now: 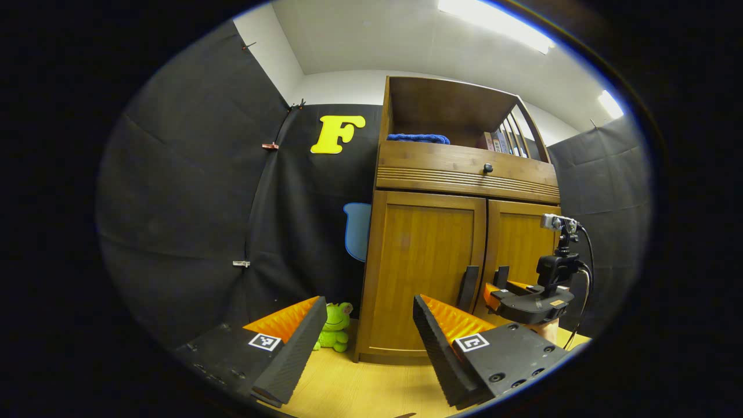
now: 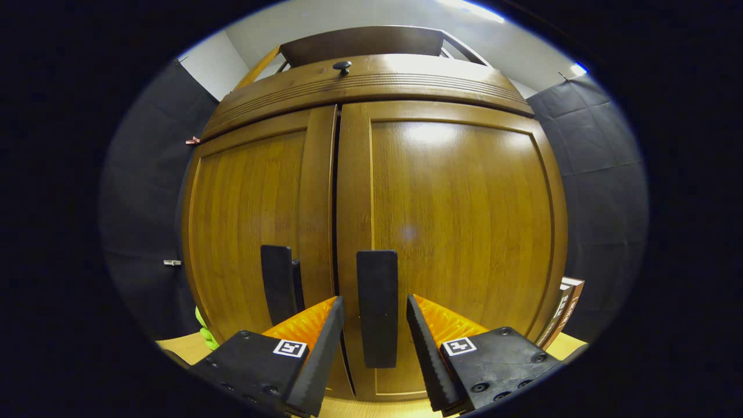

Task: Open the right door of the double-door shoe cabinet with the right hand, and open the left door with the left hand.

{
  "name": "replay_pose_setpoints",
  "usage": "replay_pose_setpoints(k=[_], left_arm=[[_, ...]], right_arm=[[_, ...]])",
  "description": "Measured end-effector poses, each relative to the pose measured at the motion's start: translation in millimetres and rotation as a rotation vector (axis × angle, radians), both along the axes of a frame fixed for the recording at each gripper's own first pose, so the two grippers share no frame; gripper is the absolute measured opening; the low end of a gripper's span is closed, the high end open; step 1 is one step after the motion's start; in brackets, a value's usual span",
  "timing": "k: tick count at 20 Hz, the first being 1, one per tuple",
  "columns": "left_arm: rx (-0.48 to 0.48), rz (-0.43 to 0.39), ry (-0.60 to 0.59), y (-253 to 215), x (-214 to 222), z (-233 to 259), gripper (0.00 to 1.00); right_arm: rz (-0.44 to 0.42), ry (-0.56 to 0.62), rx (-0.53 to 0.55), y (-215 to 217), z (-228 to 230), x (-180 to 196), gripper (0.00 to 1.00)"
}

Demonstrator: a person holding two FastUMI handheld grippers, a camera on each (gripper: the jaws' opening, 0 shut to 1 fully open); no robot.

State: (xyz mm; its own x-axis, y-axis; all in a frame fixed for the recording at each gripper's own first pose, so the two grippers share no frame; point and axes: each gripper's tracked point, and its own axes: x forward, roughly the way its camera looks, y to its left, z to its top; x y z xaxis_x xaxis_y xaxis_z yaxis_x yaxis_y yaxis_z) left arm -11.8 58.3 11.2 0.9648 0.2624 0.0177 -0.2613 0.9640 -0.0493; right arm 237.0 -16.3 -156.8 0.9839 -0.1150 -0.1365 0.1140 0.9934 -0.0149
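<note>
Left gripper (image 1: 367, 342) hanging released, left door (image 1: 422, 273) well ahead. Right gripper (image 2: 374, 342) spread, straddling right door's handle (image 2: 377, 307) between fingers, not clenching. Advice: centre handle, squeeze, pull outward along hinge arc.

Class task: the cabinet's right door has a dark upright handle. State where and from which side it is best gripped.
Grip the right door handle about mid-height, coming straight at the door front, one finger on each side. It is a narrow vertical bar and already stands between the open right gripper fingers.
</note>
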Motion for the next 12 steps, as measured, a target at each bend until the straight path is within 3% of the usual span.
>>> replay_pose_setpoints(k=[1,3,4,9,10,12], left_arm=[[-0.003,0.007,-0.003,0,-1,-1,0.93],[-0.006,0.021,-0.004,1,-2,0,0.93],[-0.008,0.026,-0.002,2,-2,0,0.93],[-0.013,0.032,0.028,2,-4,-4,0.93],[-0.012,0.031,0.034,2,-4,-3,0.93],[-0.014,0.026,0.041,1,-3,-4,0.93]], right_arm=[[-0.024,0.001,-0.011,-3,-2,-3,0.70],[-0.044,-0.014,-0.029,-5,-2,3,0.36],[-0.044,-0.018,-0.038,-5,-1,2,0.38],[-0.029,-0.005,-0.056,-5,-3,-3,0.19],[-0.024,0.000,-0.060,-5,-2,-5,0.23],[-0.010,0.006,-0.064,-4,-1,-11,0.23]])
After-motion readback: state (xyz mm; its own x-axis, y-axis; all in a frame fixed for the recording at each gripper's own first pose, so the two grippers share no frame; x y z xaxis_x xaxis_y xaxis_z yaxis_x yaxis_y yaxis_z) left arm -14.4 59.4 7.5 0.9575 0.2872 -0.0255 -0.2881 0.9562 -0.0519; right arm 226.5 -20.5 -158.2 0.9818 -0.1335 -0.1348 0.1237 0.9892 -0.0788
